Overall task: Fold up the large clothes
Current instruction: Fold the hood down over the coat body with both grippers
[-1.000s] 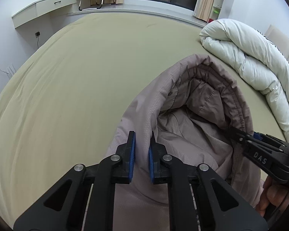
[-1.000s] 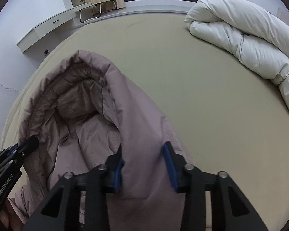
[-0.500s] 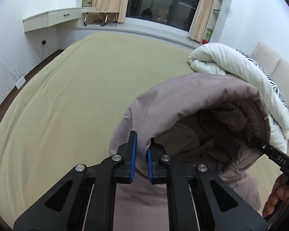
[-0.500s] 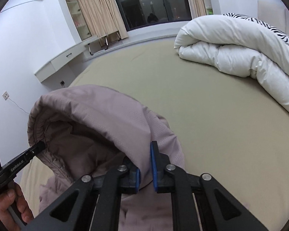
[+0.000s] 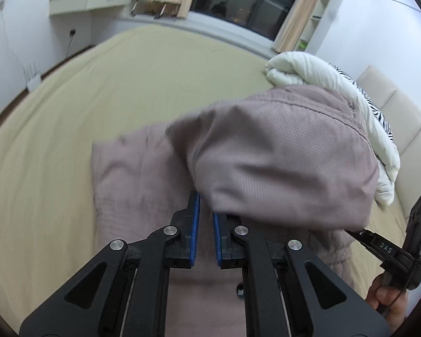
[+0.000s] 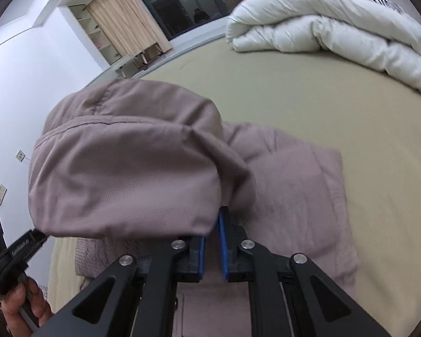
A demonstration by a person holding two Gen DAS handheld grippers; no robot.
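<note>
Lifted off the bed (image 5: 70, 129) and turned over since a second ago, the mauve jacket's hood (image 5: 280, 163) hangs pinched between left gripper (image 5: 205, 219) and right gripper (image 6: 219, 238), above the jacket's body.

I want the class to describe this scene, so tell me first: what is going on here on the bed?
A person holds a gripper in each hand and is folding a mauve padded jacket on a bed with a beige sheet. The left gripper and the right gripper each pinch one side of the hood end, jaws nearly closed on the fabric, and hold it raised above the rest of the jacket, which lies flat on the sheet. The right jaws have just closed. A rolled white duvet lies farther up the bed.
</note>
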